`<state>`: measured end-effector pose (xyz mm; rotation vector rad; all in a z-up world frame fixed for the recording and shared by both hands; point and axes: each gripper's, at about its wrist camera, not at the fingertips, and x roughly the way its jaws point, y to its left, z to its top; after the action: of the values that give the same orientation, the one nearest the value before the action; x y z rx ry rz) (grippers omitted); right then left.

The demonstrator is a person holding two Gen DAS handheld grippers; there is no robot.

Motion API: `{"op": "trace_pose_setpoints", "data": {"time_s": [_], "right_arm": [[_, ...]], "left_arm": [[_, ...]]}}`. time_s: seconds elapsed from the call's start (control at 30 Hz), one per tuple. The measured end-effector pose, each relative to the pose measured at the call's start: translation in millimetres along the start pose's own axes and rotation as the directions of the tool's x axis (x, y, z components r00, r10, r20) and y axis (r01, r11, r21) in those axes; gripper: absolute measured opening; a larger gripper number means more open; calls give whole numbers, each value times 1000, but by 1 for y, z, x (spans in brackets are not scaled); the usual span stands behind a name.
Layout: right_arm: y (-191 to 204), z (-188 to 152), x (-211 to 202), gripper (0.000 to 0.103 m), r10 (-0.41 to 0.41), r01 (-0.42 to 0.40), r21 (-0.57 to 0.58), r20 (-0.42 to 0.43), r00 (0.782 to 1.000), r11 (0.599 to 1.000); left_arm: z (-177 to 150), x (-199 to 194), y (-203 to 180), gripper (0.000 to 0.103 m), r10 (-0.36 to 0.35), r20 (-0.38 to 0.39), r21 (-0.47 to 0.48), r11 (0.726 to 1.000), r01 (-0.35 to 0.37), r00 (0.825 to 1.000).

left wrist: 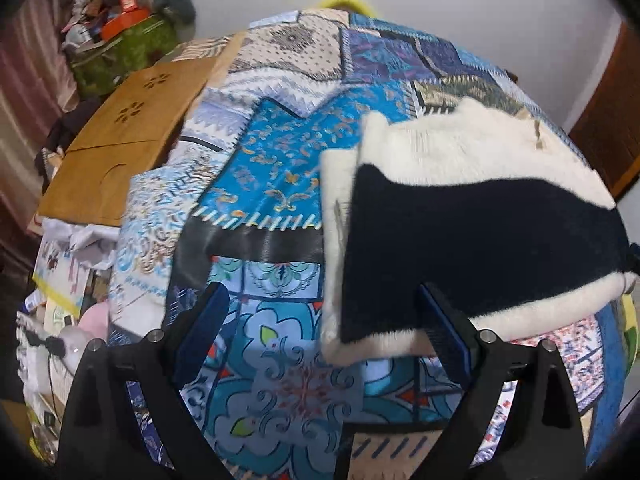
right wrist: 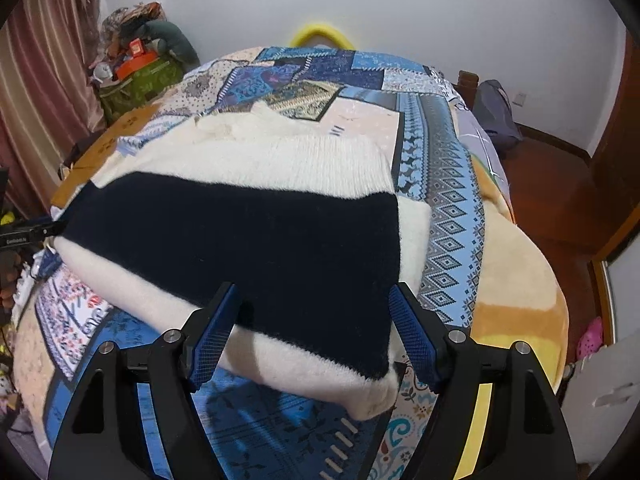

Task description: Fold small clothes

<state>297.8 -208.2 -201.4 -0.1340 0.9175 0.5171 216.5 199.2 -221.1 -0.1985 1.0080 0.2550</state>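
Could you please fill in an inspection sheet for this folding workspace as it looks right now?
Surface: patchwork quilt on a bed.
Job's things: cream and navy sweater lying folded on the quilt.
Clutter: wooden board on the bed's far left; green bag heaped with items.
Grippers: left gripper open, empty; right gripper open over the sweater's near edge.
Cables: black cable beside the bed.
Surroundings: curtain, white wall, wooden floor.
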Motion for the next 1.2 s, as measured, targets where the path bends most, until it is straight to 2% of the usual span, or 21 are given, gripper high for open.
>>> {"op": "trace_pose_setpoints", "data": {"time_s": [0.2, 0.37, 0.43, 0.5, 0.63, 0.73, 0.8, 0.83, 0.9, 1.0, 1.07, 1.1, 1.13, 1.17, 1.2], "right_arm": [[14, 9, -17, 74, 31, -31, 1, 39, 999, 1000], [39, 20, -24, 82, 85, -83, -25, 94, 992, 996], [50, 20, -18, 82, 112, -109, -45, 86, 990, 993], [59, 18, -9, 82, 123, -119, -70, 65, 990, 990], [74, 10, 20, 82, 130, -130, -115, -13, 991, 985], [75, 7, 34, 82, 132, -137, -106, -52, 990, 985], [72, 5, 37, 82, 136, -142, -99, -58, 989, 985], [72, 4, 38, 82, 139, -144, -97, -57, 989, 985], [71, 3, 38, 82, 144, -149, -99, -52, 988, 984], [71, 2, 38, 83, 151, -155, -105, -47, 987, 982], [71, 0, 39, 84, 154, -158, -108, -45, 987, 981], [71, -1, 40, 84, 156, -159, -108, -44, 987, 981], [71, -1, 40, 84, 157, -160, -108, -41, 987, 981], [71, -2, 40, 85, 159, -163, -106, -38, 986, 981], [71, -2, 41, 85, 160, -164, -105, -38, 986, 981]], "left_arm": [[-3, -31, -8, 95, -38, 49, -42, 998, 40, 998], [-14, -31, -24, 95, -83, 10, -76, 994, 83, 997], [-20, -28, -30, 95, -104, -12, -94, 990, 102, 995], [-25, -23, -33, 95, -159, -38, -119, 981, 154, 986], [-29, -16, -39, 94, -256, -74, -195, 951, 238, 964], [-28, -8, -42, 94, -349, -79, -256, 912, 320, 934], [-26, 5, -44, 94, -418, -108, -307, 877, 370, 902], [-26, 10, -44, 95, -437, -112, -327, 864, 382, 893], [-23, 14, -43, 95, -453, -95, -349, 849, 396, 887], [-14, 25, -40, 95, -511, -76, -387, 807, 447, 856], [-7, 34, -34, 95, -535, -55, -413, 781, 469, 843], [-4, 38, -31, 95, -536, -43, -412, 778, 474, 843], [0, 43, -29, 90, -524, -39, -405, 787, 466, 851], [5, 49, -28, 82, -490, -46, -395, 810, 435, 871], [9, 55, -27, 81, -466, -50, -389, 824, 412, 884]]}}
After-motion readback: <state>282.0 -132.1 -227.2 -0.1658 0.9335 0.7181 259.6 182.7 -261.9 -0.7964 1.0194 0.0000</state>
